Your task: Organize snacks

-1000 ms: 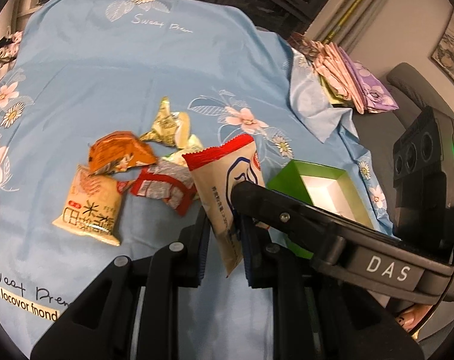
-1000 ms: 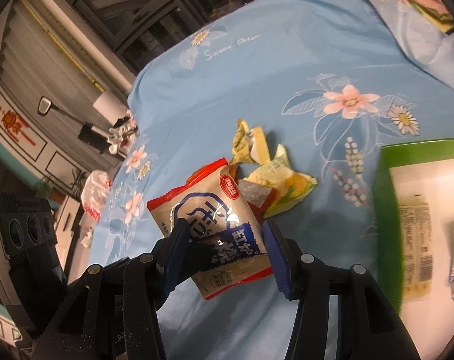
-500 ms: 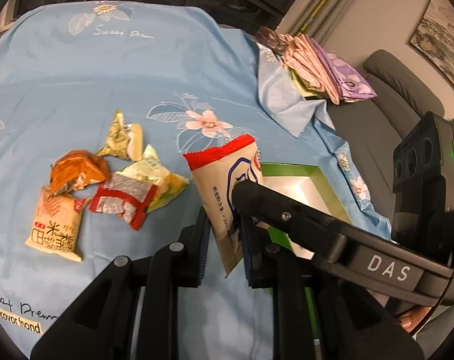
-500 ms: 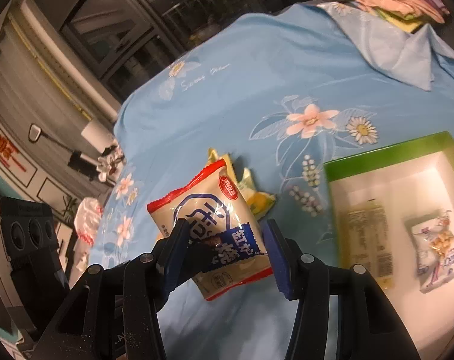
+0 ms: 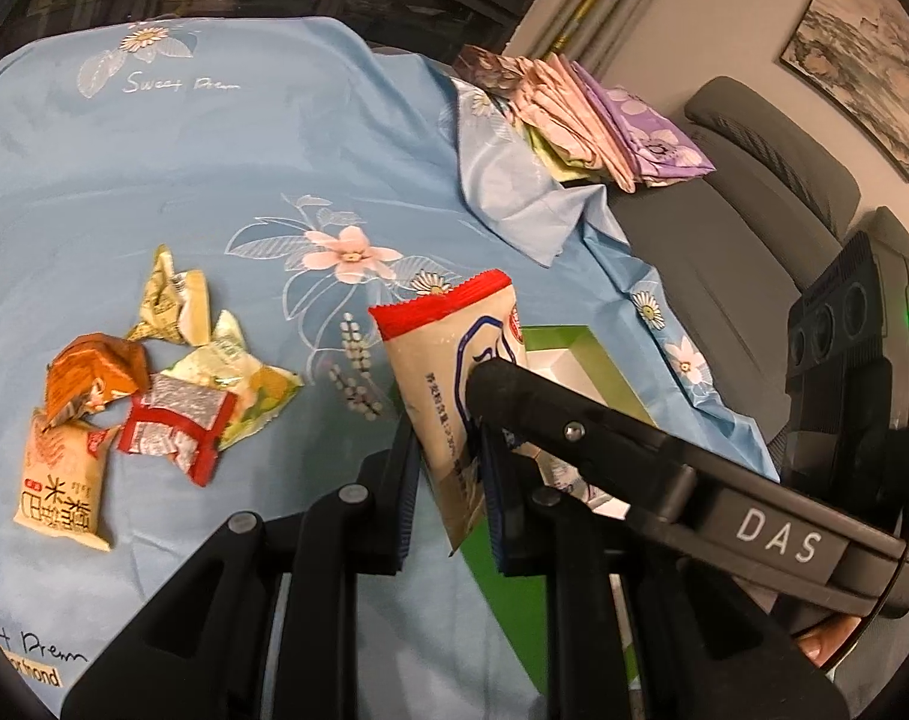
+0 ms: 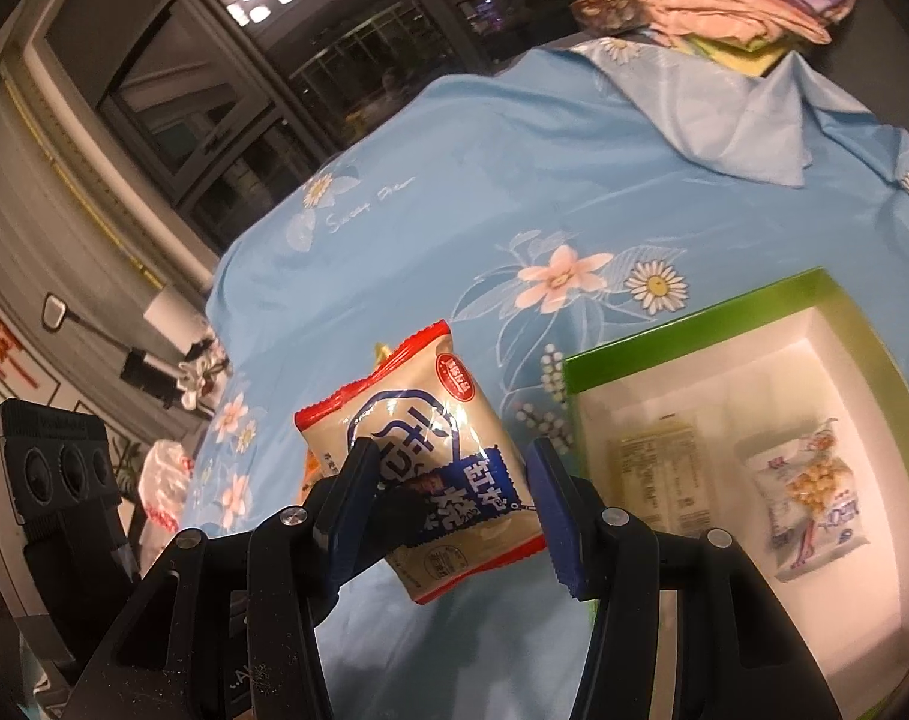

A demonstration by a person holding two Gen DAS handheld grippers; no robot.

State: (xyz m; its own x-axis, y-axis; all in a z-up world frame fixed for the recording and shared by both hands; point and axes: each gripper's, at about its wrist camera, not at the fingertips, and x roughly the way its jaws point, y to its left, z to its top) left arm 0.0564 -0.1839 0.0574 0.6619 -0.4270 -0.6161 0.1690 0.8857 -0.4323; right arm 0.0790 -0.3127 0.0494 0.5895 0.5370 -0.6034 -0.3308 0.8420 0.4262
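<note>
1. Above the blue floral cloth [image 5: 214, 180], beside the green box [image 6: 694, 312]: a beige snack packet [image 6: 406, 420] with red ends is held in the air, upright, clear of the cloth.
2. Left gripper [image 5: 448, 450]: jaws narrow, pinched on the packet's lower half, edge-on.
3. Right gripper [image 6: 454, 468]: jaws part-open and straddling the same packet across its width. I cannot tell if its pads actually press on it.
4. Box holds 2 packets already, a pale flat one [image 6: 664, 480] and a white one with a yellow print [image 6: 808, 498]. The rest of the white floor is bare.
5. 5 loose snacks [image 5: 172, 396] lie bunched on the cloth, well apart from the box.
6. Step, as I judge it: carrying packet number 3 to the box; task under halfway.
7. Next move calls for: bring the packet over the box's open side, lower it onto bare floor beside the 2 inside, open the jaws, lift clear, then go to the pile.
</note>
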